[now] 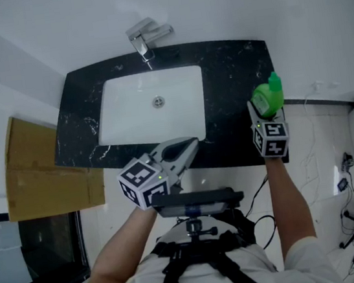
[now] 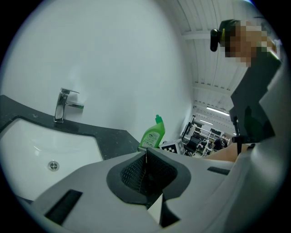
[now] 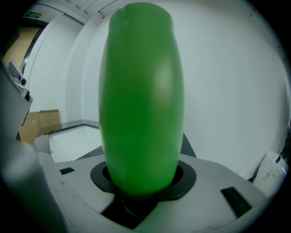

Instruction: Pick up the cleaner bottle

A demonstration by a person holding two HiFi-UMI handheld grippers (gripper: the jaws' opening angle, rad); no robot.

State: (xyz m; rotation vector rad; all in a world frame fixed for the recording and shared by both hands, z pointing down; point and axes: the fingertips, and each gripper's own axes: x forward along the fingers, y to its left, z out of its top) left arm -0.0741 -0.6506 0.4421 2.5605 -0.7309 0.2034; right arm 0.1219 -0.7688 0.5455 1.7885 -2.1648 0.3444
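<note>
The right gripper [image 1: 267, 113] is clamped on the green cleaner bottle [image 1: 267, 97], its jaws spread just wide enough to take the bottle's body. In the right gripper view the bottle [image 3: 142, 100] stands upright between them and fills the middle of the picture. It is at the right end of the black countertop [image 1: 232, 71], well to the right of the white sink [image 1: 127, 108] (whether its base rests on the stone cannot be told). The left gripper [image 1: 182, 151] hangs at the counter's front edge, below the sink, its jaws pressed together with nothing between them.
</note>
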